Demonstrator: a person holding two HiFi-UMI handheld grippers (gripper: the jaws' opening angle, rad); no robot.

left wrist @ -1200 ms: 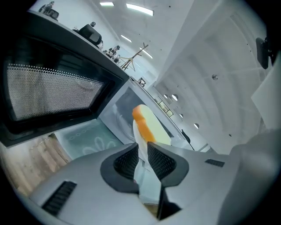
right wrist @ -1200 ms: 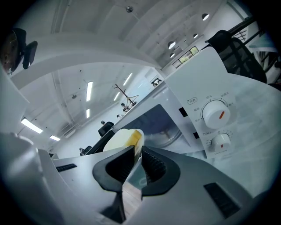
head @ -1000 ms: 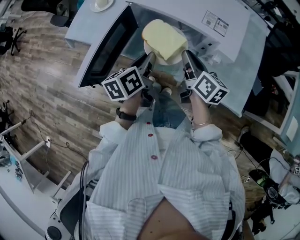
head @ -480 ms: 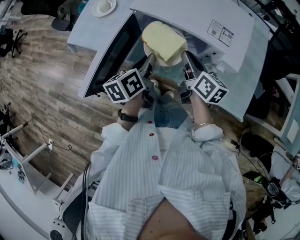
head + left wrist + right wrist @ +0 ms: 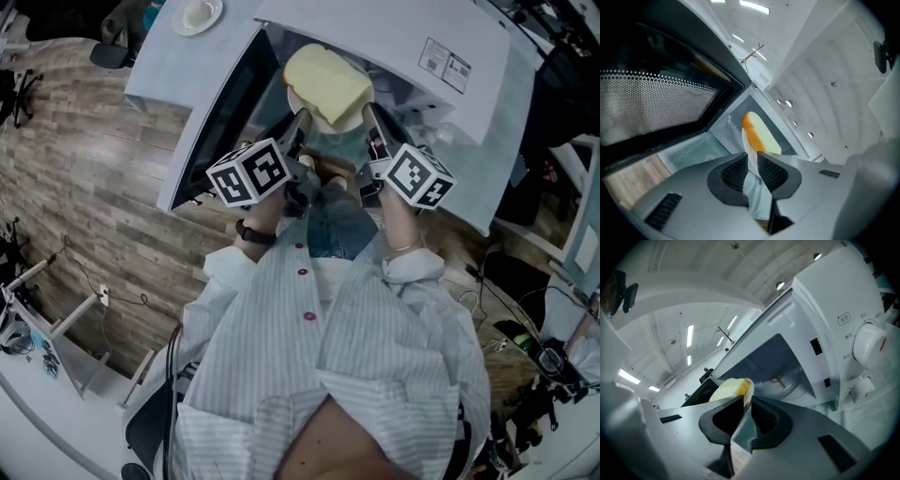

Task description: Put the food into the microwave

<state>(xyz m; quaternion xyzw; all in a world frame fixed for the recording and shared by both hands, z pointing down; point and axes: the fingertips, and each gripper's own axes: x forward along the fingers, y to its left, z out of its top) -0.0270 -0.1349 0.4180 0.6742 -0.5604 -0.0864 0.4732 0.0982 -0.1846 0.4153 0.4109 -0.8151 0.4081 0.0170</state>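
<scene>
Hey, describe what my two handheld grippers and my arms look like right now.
Left gripper and right gripper: grey bodies, black textured pads, each bearing a white cube with black square markers. Pale striped shirt sleeves; dark wristwatch on left wrist.

The microwave (image 5: 820, 301) panel reads "火力" above its knob (image 5: 869, 344) — other print illegible.

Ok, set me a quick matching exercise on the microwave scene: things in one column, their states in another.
Things:
1 door
2 bread
3 plate
4 dial

States:
a clamped at two edges
b swung open
c lying on the plate
d on the front of the microwave

Pairs: 1-b, 2-c, 3-a, 4-d
</scene>
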